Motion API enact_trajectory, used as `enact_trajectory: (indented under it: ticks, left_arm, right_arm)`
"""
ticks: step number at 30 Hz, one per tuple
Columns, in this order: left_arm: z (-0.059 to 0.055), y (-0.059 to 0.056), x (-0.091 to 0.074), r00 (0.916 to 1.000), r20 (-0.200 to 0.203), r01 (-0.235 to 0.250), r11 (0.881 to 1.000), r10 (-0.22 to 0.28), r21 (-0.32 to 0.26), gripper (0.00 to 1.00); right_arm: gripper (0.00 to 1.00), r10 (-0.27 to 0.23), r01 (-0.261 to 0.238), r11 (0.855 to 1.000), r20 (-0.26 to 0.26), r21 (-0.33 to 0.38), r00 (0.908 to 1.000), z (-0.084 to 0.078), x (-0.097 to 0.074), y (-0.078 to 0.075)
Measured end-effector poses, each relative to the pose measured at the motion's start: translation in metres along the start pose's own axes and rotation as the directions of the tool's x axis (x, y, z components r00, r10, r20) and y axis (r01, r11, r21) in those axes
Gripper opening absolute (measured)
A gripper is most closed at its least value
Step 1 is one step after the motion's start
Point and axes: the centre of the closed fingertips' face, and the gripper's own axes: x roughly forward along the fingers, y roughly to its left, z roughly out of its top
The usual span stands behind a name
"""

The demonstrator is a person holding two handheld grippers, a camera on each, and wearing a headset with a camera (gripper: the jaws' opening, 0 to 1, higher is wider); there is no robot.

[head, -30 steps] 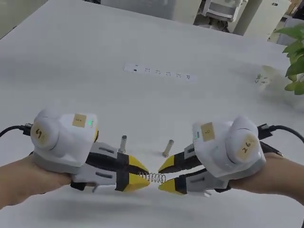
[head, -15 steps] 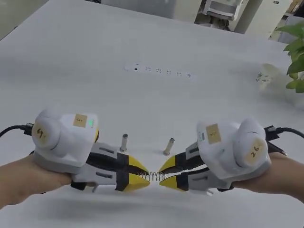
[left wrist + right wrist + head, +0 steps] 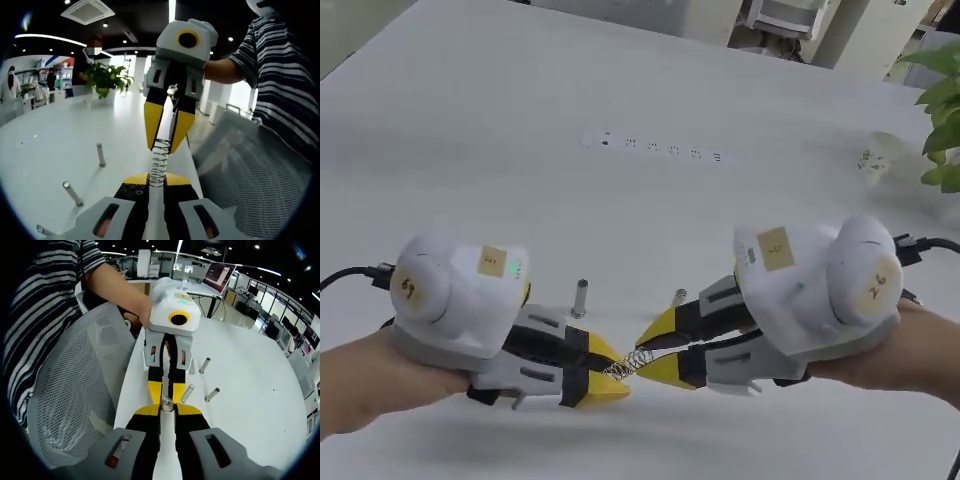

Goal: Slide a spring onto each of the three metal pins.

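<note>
Near the front edge of the white table [image 3: 520, 120], the left gripper [image 3: 612, 372] has its yellow-tipped jaws closed on one end of a spring [image 3: 637, 358]. The right gripper [image 3: 650, 357] faces it tip to tip and, as far as the right gripper view shows, is pinched onto the other end. The spring hangs in the air between the two, clear of the table and slanting up toward the right gripper. My reading is that gripping it at both ends is a way to pass it across or turn it, so that one gripper ends up holding it by the coil body with an open end free to go over a pin.

Just beyond the jaw tips stand two metal pins, the left pin [image 3: 580, 297] and the right pin [image 3: 677, 299]. Both are bare and a short way apart, close enough that the spring needs only a small carry. In the right gripper view a spare spring [image 3: 186, 393] lies on the table beside the pins.

As for containers, none is in use. The pins and the spare spring sit loose on the bare tabletop, not in any tray or bin. Farther back a power strip [image 3: 655, 150] is set into the table, and a leafy plant [image 3: 942, 110] stands at the far right.
</note>
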Motion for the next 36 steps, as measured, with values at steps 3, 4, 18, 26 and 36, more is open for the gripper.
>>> enact_trajectory:
  ticks: [3,4,18,26,36]
  left_arm:
    - [-0.002,0.001,-0.001,1.0000,-0.007,-0.004,1.000,0.004,0.003,0.02]
    - [-0.001,0.002,-0.001,1.0000,-0.006,-0.003,1.000,0.003,0.004,0.02]
    - [-0.003,0.005,0.000,0.9995,-0.027,-0.013,0.999,0.013,0.031,0.02]
    - [-0.002,0.005,-0.001,0.9996,-0.026,-0.011,0.999,0.012,0.033,0.02]
    - [-0.002,0.003,-0.003,0.9995,-0.028,-0.010,0.999,0.011,0.037,0.02]
  right_arm:
    - [0.07,-0.003,0.003,1.000,0.006,-0.012,1.0000,0.002,0.003,0.000]
    - [0.07,-0.002,0.002,1.000,0.019,-0.006,0.9998,0.005,0.004,0.000]
    - [0.07,-0.018,0.017,1.000,0.047,0.025,0.9987,0.010,0.010,-0.003]
    - [0.08,-0.021,0.019,0.999,0.065,0.036,0.9976,0.013,0.011,-0.003]
    - [0.08,-0.028,0.025,0.999,0.083,0.036,0.9962,0.019,0.014,-0.001]
